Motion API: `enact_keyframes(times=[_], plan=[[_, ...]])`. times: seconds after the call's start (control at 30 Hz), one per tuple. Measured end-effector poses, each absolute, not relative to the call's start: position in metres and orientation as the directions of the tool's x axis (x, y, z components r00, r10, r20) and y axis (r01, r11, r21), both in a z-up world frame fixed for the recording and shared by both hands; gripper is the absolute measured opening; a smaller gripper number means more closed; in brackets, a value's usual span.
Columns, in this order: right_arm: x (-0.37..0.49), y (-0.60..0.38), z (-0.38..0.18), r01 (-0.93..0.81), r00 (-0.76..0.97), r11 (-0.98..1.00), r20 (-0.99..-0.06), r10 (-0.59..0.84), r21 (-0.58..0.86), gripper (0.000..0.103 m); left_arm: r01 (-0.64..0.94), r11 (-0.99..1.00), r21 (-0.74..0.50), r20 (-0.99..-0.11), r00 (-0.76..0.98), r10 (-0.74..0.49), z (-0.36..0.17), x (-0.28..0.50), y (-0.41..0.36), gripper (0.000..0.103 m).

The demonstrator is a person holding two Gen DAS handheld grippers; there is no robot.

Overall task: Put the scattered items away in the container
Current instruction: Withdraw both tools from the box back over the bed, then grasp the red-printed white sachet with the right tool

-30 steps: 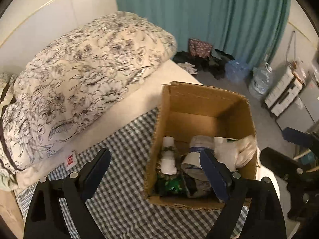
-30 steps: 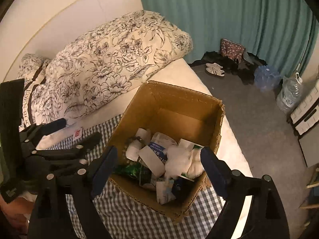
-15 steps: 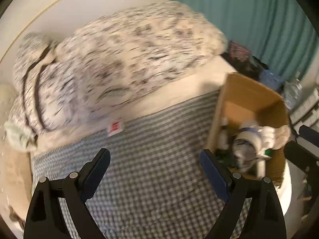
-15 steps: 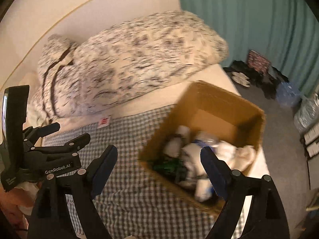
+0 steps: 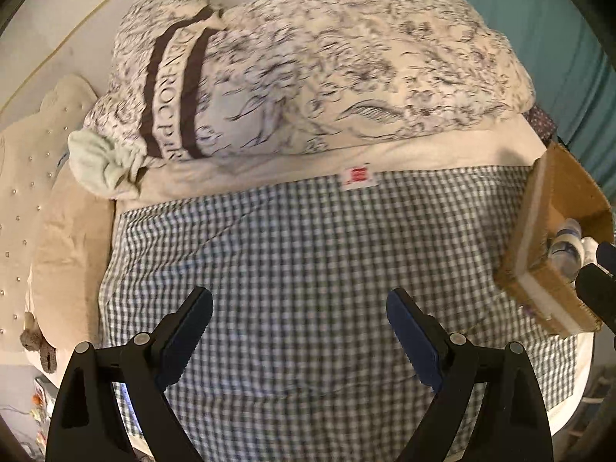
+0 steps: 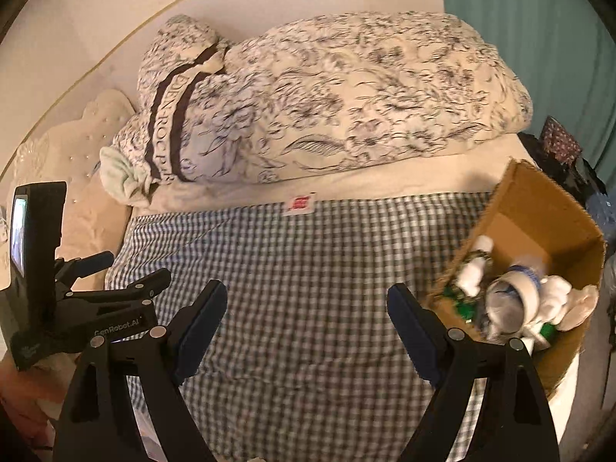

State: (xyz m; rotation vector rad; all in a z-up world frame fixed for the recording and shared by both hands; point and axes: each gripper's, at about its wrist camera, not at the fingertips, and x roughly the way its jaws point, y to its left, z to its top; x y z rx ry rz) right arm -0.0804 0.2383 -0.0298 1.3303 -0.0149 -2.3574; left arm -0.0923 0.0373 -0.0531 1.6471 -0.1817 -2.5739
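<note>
Both tools empty, jaws wide apart. Left tool (image 5: 299, 333) and right tool (image 6: 307, 329) hang over bare check cloth (image 5: 308, 254) on the bed, nothing between the pads.

Box (image 6: 569, 227) sits at the right end of the cloth, near the bed's edge, well off from both tools. It's full: cup (image 6: 512, 296) lying on its side, white bottle (image 6: 475, 265), green packet, white soft stuff heaped at the right rim. In the left view only its near corner shows at frame edge.

No loose items visible on the cloth in either view (frames are motion-blurred, so small things could be missed). My read: task is done or nearly so, tools sweeping for leftovers.

Risks from here:
- Box is close to the bed's edge on soft bedding. A nudge from the right tool, or a drop onto the heap, could tip it toward the floor.
- Contents look piled near rim height on the right; another item may roll out.
- A low pass could snag the cloth, drag it and pull the box along.
- Tools are close side by side (left tool shows at left of the right view); a fast crossing move could knock them together.
</note>
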Motion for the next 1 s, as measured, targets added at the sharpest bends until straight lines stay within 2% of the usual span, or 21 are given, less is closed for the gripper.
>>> enact_keyframes(times=[0.33, 0.5, 0.77, 1.0], plan=[[-0.084, 0.157, -0.045, 0.359, -0.442, -0.913, -0.825, -0.35, 0.195, 0.085, -0.014, -0.99, 0.141, -0.921, -0.368, -0.126, -0.083, -0.109, -0.039, 0.094], [-0.104, 0.129, -0.064, 0.378, -0.408, -0.903, -0.839, -0.361, 0.204, 0.085, 0.037, -0.995, 0.098, -0.941, -0.323, -0.104, -0.106, -0.131, -0.068, 0.094], [-0.148, 0.101, -0.105, 0.396, -0.346, -0.895, -0.869, -0.355, 0.208, 0.085, 0.14, -0.986, 0.091, -0.961, -0.248, -0.124, -0.148, -0.168, -0.1, 0.095], [-0.2, 0.091, -0.139, 0.376, -0.311, -0.903, -0.889, -0.336, 0.21, 0.085, 0.151, -0.984, 0.095, -0.969, -0.211, -0.126, -0.183, -0.211, -0.107, 0.095]])
